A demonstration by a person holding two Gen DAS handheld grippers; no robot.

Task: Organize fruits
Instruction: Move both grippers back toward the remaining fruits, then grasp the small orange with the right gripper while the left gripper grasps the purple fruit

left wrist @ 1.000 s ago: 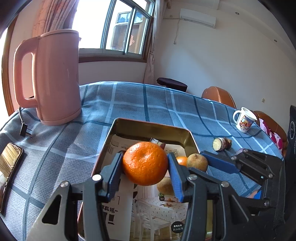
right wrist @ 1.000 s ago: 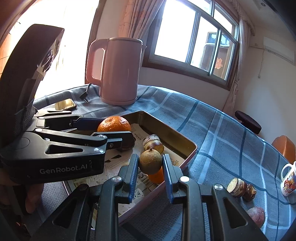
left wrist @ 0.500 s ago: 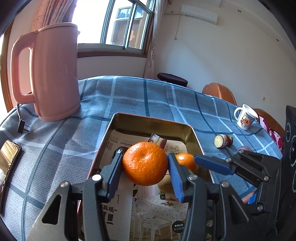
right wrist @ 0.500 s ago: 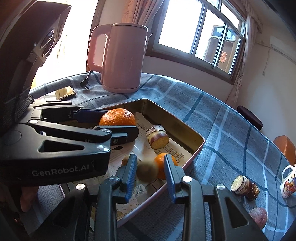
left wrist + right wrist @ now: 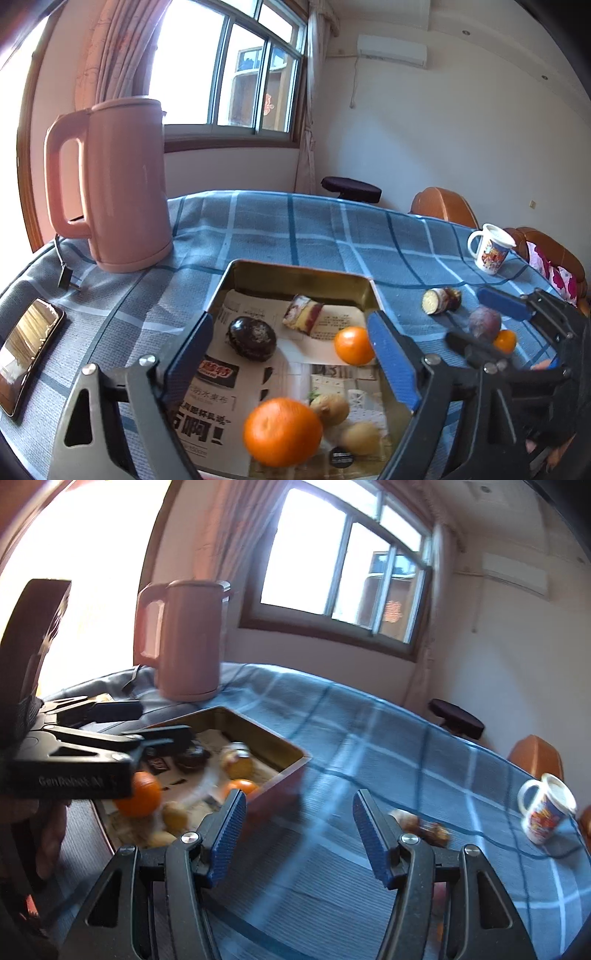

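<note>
The large orange (image 5: 282, 431), round and blurred, lay in the tin (image 5: 295, 271) below the left hand-held gripper (image 5: 291, 360), its jaws opening, empty.

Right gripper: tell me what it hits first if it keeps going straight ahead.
Probably nothing but the blue checked tablecloth. The right gripper, its jaws opening and empty, points between the tin tray and the cut sweet potato. Motion blur makes depth uncertain.
</note>
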